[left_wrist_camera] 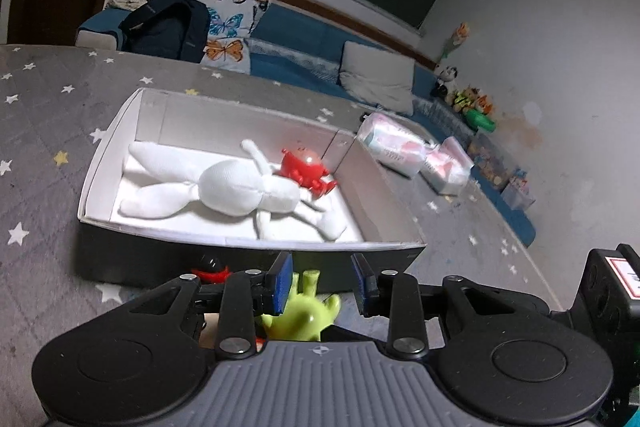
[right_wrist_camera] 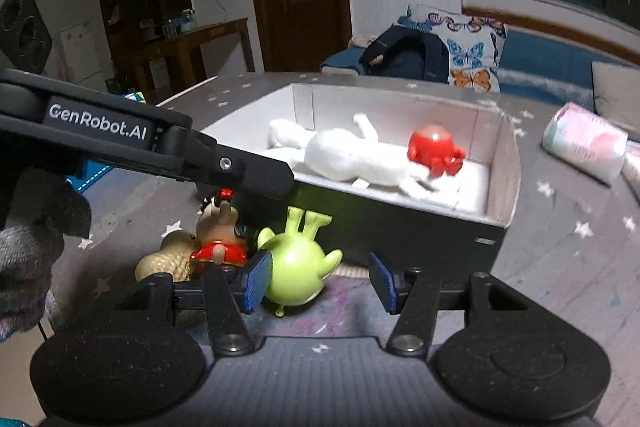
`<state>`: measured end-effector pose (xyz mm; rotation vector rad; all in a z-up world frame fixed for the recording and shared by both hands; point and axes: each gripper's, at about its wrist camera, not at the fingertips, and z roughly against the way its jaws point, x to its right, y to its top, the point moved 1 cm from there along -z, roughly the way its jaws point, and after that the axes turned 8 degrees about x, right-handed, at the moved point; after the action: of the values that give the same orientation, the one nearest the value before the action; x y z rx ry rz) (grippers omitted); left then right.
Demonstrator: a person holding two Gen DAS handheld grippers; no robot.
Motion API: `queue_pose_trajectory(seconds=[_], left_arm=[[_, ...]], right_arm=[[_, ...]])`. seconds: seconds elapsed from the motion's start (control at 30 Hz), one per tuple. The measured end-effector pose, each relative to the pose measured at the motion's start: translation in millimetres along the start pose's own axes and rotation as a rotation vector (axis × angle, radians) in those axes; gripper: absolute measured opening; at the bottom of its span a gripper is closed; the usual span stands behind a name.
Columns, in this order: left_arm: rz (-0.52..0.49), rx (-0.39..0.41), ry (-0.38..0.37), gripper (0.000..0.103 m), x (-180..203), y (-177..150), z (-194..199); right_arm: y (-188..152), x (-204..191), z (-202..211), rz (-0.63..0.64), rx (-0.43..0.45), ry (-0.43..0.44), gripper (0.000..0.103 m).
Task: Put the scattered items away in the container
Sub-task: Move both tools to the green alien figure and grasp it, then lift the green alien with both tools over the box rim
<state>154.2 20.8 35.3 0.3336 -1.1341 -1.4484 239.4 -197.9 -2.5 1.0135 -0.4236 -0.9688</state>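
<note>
The open container box (left_wrist_camera: 100,163) (right_wrist_camera: 508,163) sits on the starred grey mat, holding a white plush rabbit (left_wrist_camera: 240,187) (right_wrist_camera: 348,155) and a red toy (left_wrist_camera: 306,169) (right_wrist_camera: 434,145). A green alien toy (left_wrist_camera: 300,315) (right_wrist_camera: 296,271) lies upside down on the mat against the box's near wall. My right gripper (right_wrist_camera: 320,283) is open around it; the left pad sits close to the toy and the right pad stands clear. My left gripper (left_wrist_camera: 322,283) is open and empty, hovering above the toys. A red-clothed doll (right_wrist_camera: 218,243) and a beige plush (right_wrist_camera: 164,261) lie left of the alien.
Plastic-wrapped packs (left_wrist_camera: 394,143) (right_wrist_camera: 584,143) lie on the mat right of the box. A blue sofa with a dark backpack (left_wrist_camera: 168,27) and butterfly cushions runs behind. Small toys and bins line the far wall. A gloved hand (right_wrist_camera: 28,267) holds the left gripper.
</note>
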Motion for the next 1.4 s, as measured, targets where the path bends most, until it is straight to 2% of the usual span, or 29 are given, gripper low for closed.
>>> queue_pose_trajectory(seconds=[0.67,0.87,1.13,1.4], left_arm=[[0.009,-0.067,0.027,0.034,-3,-8,-16],[0.012,-0.084,0.027,0.034,-4,-9,-22],[0.015,-0.11,0.022,0.034,-1,-12,-29],[0.015,-0.094,-0.035,0.033,14,-9,-23]], right_arm=[[-10,4,-25,-0.1,-0.033,0.068,0.055],[-13,8,-29,-0.141,-0.035,0.082,0.051],[-14,9,-25,-0.142,-0.026,0.079,0.049],[-10,10,2,-0.11,0.014,0.051,0.049]])
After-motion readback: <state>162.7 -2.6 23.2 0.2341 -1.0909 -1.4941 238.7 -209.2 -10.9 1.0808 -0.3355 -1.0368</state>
